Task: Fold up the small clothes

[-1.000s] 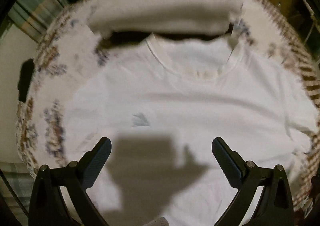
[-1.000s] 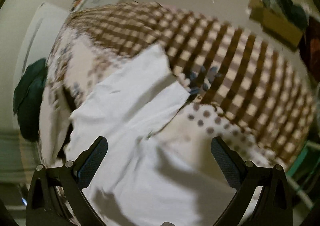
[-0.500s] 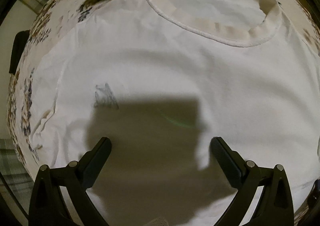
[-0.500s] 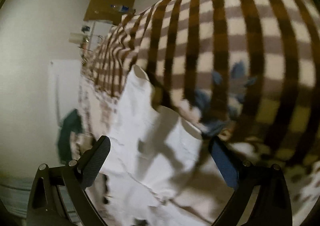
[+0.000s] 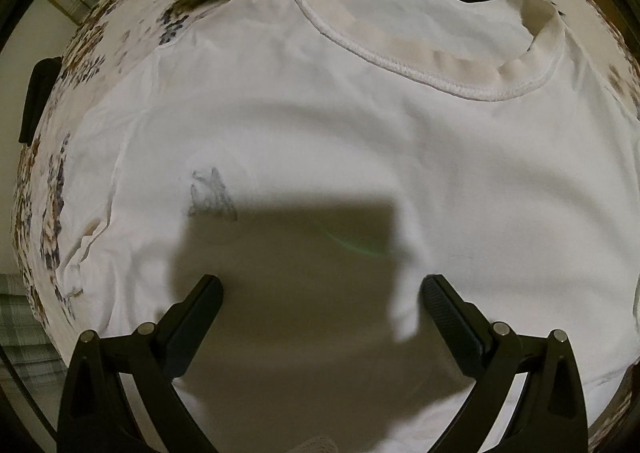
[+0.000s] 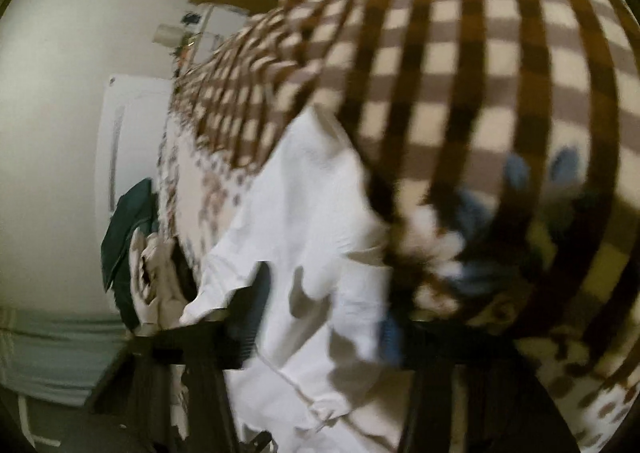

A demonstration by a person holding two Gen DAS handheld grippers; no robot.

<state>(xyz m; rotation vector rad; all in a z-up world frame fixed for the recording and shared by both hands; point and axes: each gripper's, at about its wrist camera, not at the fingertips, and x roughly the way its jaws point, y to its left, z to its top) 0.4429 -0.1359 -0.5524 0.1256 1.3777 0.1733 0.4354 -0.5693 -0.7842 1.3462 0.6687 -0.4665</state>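
The left gripper is hovering open over the shirt on the bed, while the right gripper, jaws just closing, is pinching its sleeve.

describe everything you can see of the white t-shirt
The white t-shirt is thin, soft knit, lying spread out and mostly flat on a patterned bedcover, ribbed collar at the far end. A faint grey print marks the chest, with light wrinkles along one side seam. The left gripper hangs open above its middle, casting a shadow. The right gripper has just been closing, with the sleeve edge between its jaws.
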